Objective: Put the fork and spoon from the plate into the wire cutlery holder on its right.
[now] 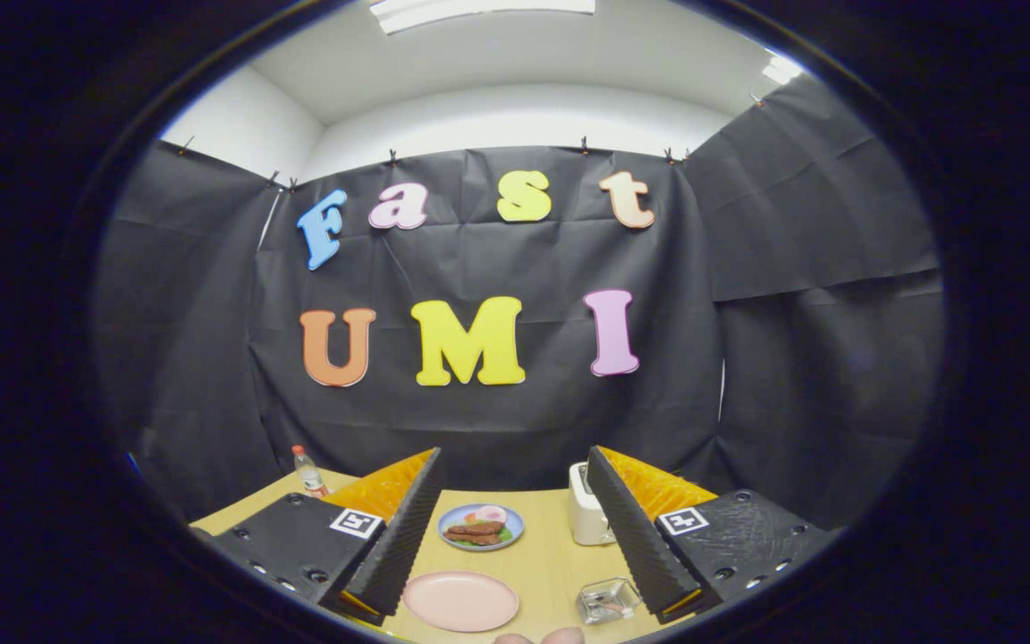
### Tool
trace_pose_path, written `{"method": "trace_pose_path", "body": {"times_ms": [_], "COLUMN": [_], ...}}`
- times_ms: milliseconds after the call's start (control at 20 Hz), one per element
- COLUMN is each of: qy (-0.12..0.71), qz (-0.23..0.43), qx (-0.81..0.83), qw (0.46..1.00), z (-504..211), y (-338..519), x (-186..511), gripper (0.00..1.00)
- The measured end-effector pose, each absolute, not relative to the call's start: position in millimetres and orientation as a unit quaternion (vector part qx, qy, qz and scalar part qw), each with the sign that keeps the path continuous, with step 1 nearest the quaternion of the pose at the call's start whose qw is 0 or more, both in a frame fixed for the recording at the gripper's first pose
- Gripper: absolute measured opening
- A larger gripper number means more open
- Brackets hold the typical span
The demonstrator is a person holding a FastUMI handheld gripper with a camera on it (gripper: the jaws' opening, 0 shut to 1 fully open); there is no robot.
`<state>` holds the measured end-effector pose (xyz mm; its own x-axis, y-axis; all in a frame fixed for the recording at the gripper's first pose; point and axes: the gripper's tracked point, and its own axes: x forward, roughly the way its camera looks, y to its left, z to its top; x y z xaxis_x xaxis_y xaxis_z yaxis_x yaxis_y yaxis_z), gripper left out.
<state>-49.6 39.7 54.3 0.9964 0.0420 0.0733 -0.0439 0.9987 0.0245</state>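
Tongs released, fingers spread above the table; between them an empty pink plate near the table's near edge; wire holder beside its right.

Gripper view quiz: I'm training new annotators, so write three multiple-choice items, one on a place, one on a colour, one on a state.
1. Where does the round pink plate lie on the wooden table?
A. Outside the right finger
B. Between the two fingers
C. Beyond the plate of food

2. What colour is the rim of the small round plate of food?
A. Green
B. Black
C. Blue

3. How is the black-and-orange gripper?
A. Open, fingers wide apart
B. Shut on the pink plate
C. Shut on the plate of food

Key: 1 B, it sits in the gap between the fingers; 2 C, a blue edge rings the food; 3 A, nothing is touched.
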Motion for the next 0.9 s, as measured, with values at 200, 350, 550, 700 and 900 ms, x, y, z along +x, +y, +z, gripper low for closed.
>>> {"method": "trace_pose_path", "body": {"times_ms": [200, 350, 550, 700, 900], "qy": [-0.039, -0.05, -0.065, -0.073, -0.074], "qz": [0.017, 0.018, 0.024, 0.026, 0.027], "qx": [0.016, 0.01, -0.004, -0.01, -0.006], "qw": [0.999, 0.999, 0.998, 0.997, 0.997], "z": [55.8, 63.2, 70.2, 75.0, 75.0], "y": [37.7, 41.4, 49.2, 53.7, 57.6], "x": [-53.5, -58.3, -62.2, -64.1, -65.9], "gripper": [0.96, 0.96, 0.96, 0.96, 0.96]}}
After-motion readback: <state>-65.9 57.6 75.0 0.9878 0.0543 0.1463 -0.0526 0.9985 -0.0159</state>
